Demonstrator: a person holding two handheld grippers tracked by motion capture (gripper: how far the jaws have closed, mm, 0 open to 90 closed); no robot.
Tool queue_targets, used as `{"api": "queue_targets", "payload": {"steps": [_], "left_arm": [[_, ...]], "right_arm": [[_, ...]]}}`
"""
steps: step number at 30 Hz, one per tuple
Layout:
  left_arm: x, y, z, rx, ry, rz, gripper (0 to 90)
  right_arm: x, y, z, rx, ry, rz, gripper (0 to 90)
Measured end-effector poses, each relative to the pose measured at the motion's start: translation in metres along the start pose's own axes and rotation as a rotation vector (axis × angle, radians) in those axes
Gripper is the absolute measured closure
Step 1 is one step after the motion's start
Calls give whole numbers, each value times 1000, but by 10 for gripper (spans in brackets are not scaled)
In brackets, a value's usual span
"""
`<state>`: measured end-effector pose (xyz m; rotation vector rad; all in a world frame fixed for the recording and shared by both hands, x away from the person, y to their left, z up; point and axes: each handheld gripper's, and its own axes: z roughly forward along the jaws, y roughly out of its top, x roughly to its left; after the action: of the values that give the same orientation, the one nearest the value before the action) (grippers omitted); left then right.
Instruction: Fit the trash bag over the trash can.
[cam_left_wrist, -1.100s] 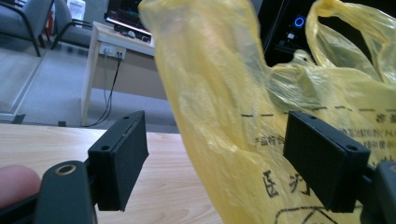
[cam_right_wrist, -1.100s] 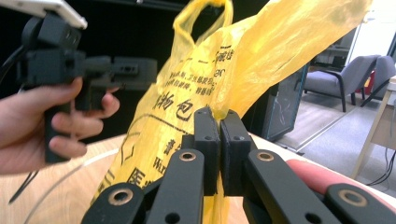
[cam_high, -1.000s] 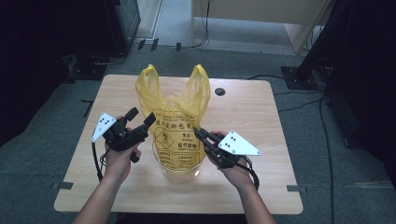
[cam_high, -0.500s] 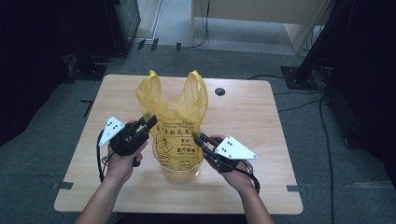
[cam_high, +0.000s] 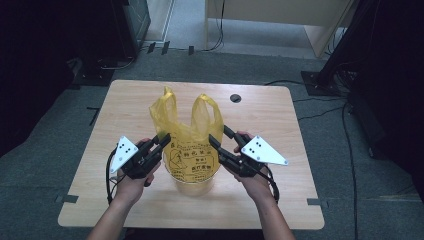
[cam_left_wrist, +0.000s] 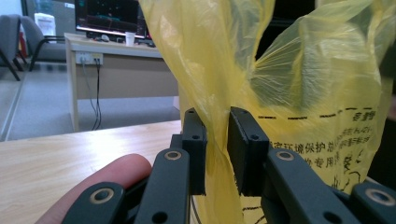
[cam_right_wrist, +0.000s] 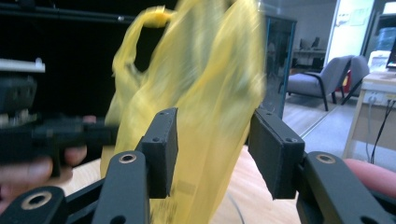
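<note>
The table (cam_high: 270, 125) is pale wood, with a small dark hole (cam_high: 235, 98) near its far edge. At its middle stands a yellow bag (cam_high: 192, 150) lining a clear tub (cam_high: 195, 182), its two handles up and black print on its near face. The left gripper (cam_high: 161, 141) is at the bag's left side; its jaws have just been closing and now pinch a fold of the film (cam_left_wrist: 217, 140). The right gripper (cam_high: 220, 139) is at the bag's right side; its jaws have just been opening and stand apart, the bag between them, unpressed
</note>
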<state>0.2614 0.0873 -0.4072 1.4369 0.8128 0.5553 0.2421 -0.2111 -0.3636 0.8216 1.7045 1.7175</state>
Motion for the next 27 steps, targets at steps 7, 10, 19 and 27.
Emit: {"api": "queue_targets", "payload": {"steps": [7,10,19,27], "left_arm": [[1,-2,-5,2,-13,-9,626],[2,1,-6,-4,-2,-10,496],[6,27,-10,-60,49,-22,360],[-4,44,-9,-56,58,19,552]], "right_arm": [[6,9,4,26,-50,2,838],[7,7,4,34,-49,4,857],[11,-2,-2,53,-60,8,863],[13,-7,-5,52,-52,19,861]]}}
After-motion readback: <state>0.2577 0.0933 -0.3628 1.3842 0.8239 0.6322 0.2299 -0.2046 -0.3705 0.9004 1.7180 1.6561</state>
